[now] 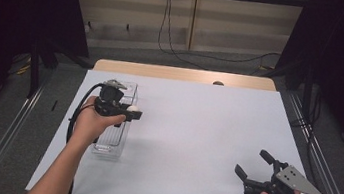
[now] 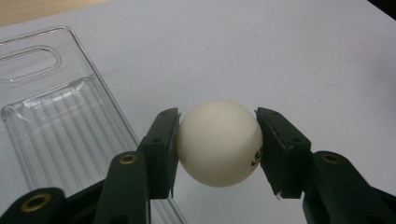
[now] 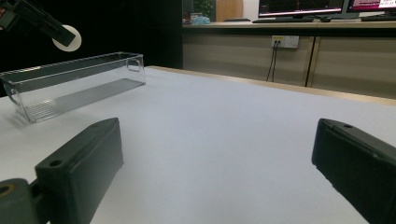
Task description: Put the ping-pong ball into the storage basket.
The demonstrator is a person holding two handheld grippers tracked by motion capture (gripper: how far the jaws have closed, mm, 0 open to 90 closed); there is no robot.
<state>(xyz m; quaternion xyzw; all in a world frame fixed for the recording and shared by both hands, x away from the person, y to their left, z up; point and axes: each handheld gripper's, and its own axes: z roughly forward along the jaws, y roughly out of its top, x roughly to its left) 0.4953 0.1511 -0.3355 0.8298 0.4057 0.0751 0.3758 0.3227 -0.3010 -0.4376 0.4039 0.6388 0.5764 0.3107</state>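
left gripper (image 2: 218,154) clamped on white ball (image 2: 219,142) above clear tray (image 2: 56,116); right gripper (image 1: 256,166) wide open, empty

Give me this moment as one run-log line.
left tool: shut on white ball, beside clear tray | right tool: open, nothing held, near table front edge | ball not yet in tray

Even overhead light falls on the matte white table cover (image 1: 196,130) — bright in the middle, with black curtains at both sides swallowing detail. Shadows stay soft and faint. The left gripper view is sharp on the glossy cream plastic ball (image 2: 219,142) — slightly hazy beyond.
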